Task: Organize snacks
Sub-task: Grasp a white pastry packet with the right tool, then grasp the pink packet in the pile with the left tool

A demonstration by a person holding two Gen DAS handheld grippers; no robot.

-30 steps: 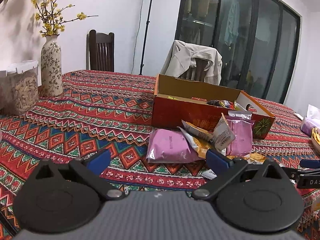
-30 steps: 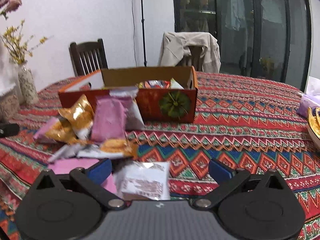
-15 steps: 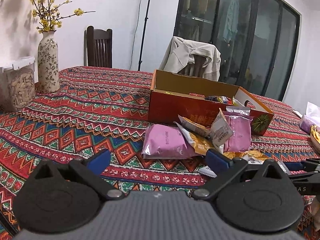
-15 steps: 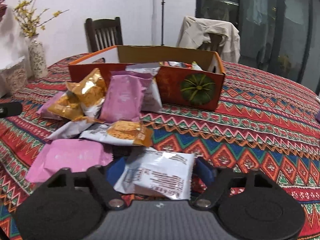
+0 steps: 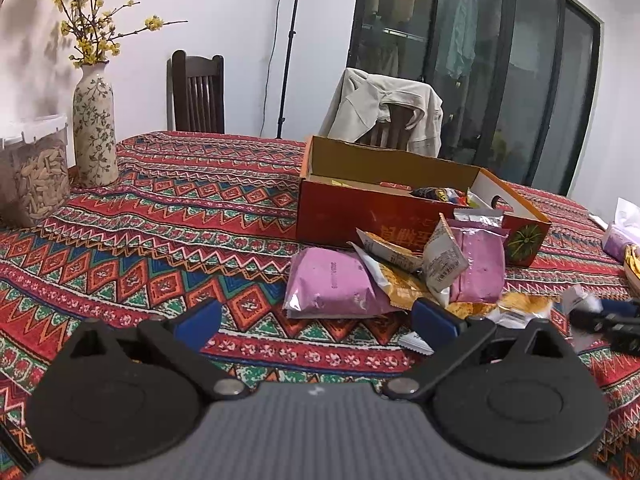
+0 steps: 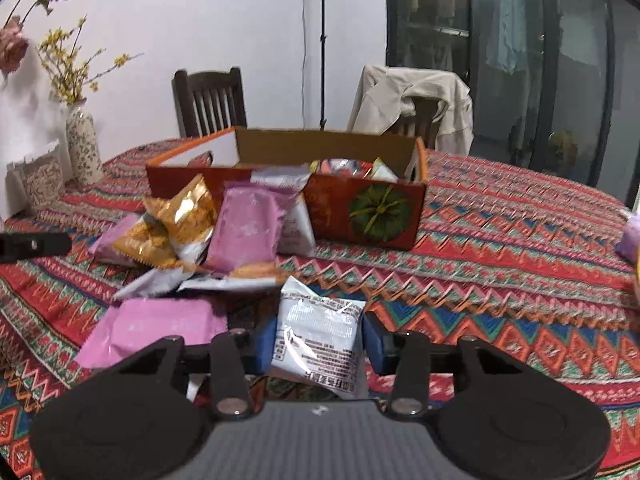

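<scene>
Since the earlier frame, right gripper (image 6: 319, 342) jaws have just been closing and now clamp the white snack packet (image 6: 318, 338). Left gripper (image 5: 316, 316) stands apart, empty. The snack box (image 6: 368, 216) lies straight ahead, beyond the loose pile, nearer the right hand.

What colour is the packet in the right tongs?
White packet with dark print; right wrist view shows it best.

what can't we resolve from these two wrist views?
- Contents of the orange box: right wrist view shows only a few packet tops; the near wall hides the rest.
- Lower edge of the white packet in the right gripper: covered by the gripper body.
- Print on that packet: too small to read.
- Right gripper in the left wrist view: blurred, cut off by the frame edge.
</scene>
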